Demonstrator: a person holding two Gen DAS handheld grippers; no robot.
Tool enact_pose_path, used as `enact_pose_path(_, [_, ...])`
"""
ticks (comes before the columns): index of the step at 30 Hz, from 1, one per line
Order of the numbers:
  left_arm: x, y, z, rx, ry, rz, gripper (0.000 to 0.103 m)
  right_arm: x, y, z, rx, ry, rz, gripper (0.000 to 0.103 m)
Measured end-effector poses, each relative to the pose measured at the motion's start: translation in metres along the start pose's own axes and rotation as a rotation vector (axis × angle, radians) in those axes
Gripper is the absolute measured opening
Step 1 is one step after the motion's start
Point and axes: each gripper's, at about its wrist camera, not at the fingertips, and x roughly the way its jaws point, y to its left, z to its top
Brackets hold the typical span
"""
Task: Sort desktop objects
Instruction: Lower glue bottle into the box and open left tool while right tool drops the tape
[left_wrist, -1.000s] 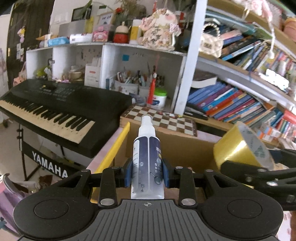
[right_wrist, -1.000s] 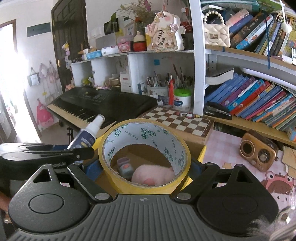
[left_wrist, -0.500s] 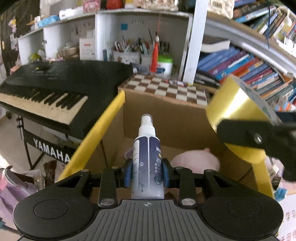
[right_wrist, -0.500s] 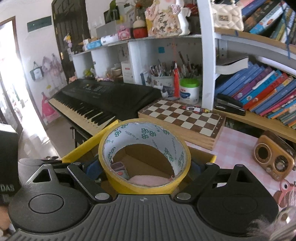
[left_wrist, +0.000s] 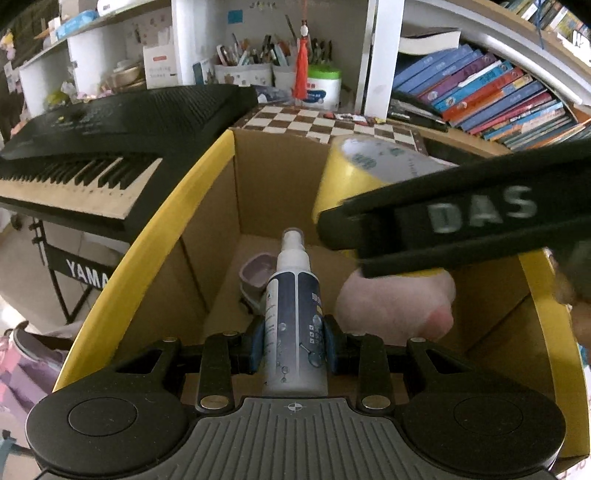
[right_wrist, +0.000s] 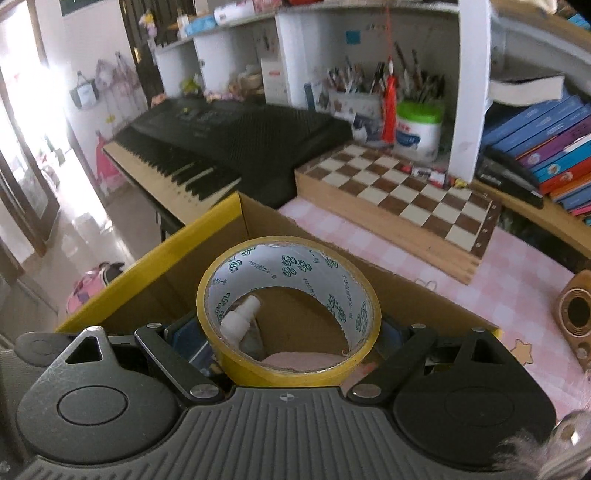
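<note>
Spray bottle (left_wrist: 294, 314): white nozzle, dark label, upright between the blue pads of the left claw (left_wrist: 293, 343), clamped tight; held over the open mouth of the cardboard box (left_wrist: 258, 184), not yet released.

Tape roll (right_wrist: 289, 310): yellow, printed white core, gripped across its width by the right claw (right_wrist: 290, 339), jaws spread wide around it; also poised above the box, at its right side, just beside the bottle. Seen in the left view as a yellow drum (left_wrist: 354, 173) behind the black arm of the right claw.

Cardboard box: yellow-edged flaps, standing at the corner of the tabletop (right_wrist: 498, 280) with its pink checked cover. Contents already inside: a pink plush item (left_wrist: 395, 306) on the floor of the box, and a small greyish-purple item (left_wrist: 256, 273) beside it, kind not discernible.

Progress, judged: at least two things sorted in; two more in hand, over the box and awaiting release. Remaining: lowering and letting go of both, then any further loose items.

Still on the tabletop: chessboard (right_wrist: 402, 192), small wooden radio (right_wrist: 576, 314) at the right edge. Whether these belong to the sort: cannot tell.

Surroundings: black keyboard (left_wrist: 92, 147) left of the box; shelves with pen pots and books (left_wrist: 491, 92) behind.
</note>
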Motion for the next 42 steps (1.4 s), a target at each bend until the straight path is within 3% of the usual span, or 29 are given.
enact_pose_path(9, [-0.008, -0.003, 0.001, 0.019, -0.031, -0.029, 0.036, 0.03, 0.003, 0.016, 0.005, 0.101, 0.044, 0.09])
enact_pose_path(11, [-0.013, -0.006, 0.0, 0.035, -0.048, -0.023, 0.05, 0.035, 0.005, 0.019, 0.001, 0.113, 0.047, 0.09])
enact_pose_path(19, [-0.044, -0.01, -0.014, 0.104, -0.154, 0.011, 0.066, 0.058, 0.009, 0.031, -0.012, 0.168, 0.045, 0.09])
enact_pose_path(31, [-0.076, -0.001, -0.024, 0.103, -0.247, 0.026, 0.066, 0.086, 0.031, 0.035, -0.158, 0.231, -0.019, 0.091])
enact_pose_path(35, [-0.084, 0.001, -0.027, 0.094, -0.262, 0.025, 0.067, 0.083, 0.036, 0.035, -0.171, 0.196, -0.033, 0.093])
enact_pose_path(37, [-0.087, 0.003, -0.029, 0.096, -0.268, 0.03, 0.067, 0.077, 0.035, 0.037, -0.151, 0.17, -0.033, 0.097])
enact_pose_path(42, [-0.097, 0.007, -0.036, 0.094, -0.284, 0.031, 0.068, 0.049, 0.031, 0.038, -0.083, 0.092, -0.035, 0.097])
